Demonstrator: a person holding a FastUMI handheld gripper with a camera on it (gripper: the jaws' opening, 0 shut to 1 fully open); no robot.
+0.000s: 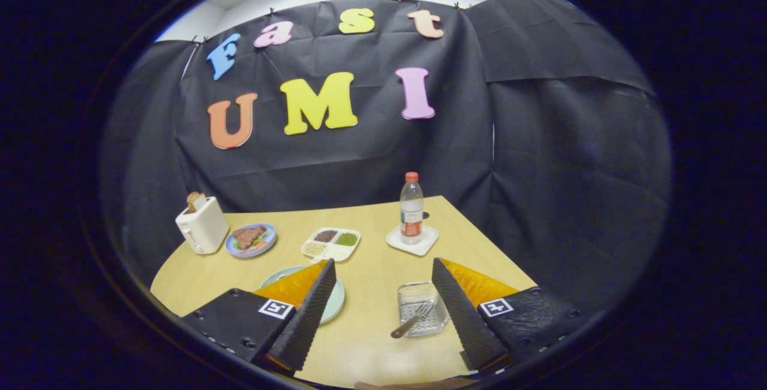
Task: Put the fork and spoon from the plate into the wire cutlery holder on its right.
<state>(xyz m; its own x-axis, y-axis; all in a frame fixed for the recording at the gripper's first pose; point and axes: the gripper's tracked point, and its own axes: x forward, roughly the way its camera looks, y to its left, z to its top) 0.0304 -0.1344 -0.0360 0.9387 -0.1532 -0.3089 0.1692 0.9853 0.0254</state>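
Black cloth walls close in a pale wooden table [371, 240] where the gripper [383, 312] hangs above with its fingers spread wide and empty. Just inside the right finger sits the wire cutlery holder [422, 309], a fork [413, 319] already lying across it with its handle poking out over the rim. The plate [335, 300] lies mostly hidden behind the left finger, so the spoon's whereabouts cannot be told. That jutting handle looks risky: a careless pass nearby could clip it and tip the holder
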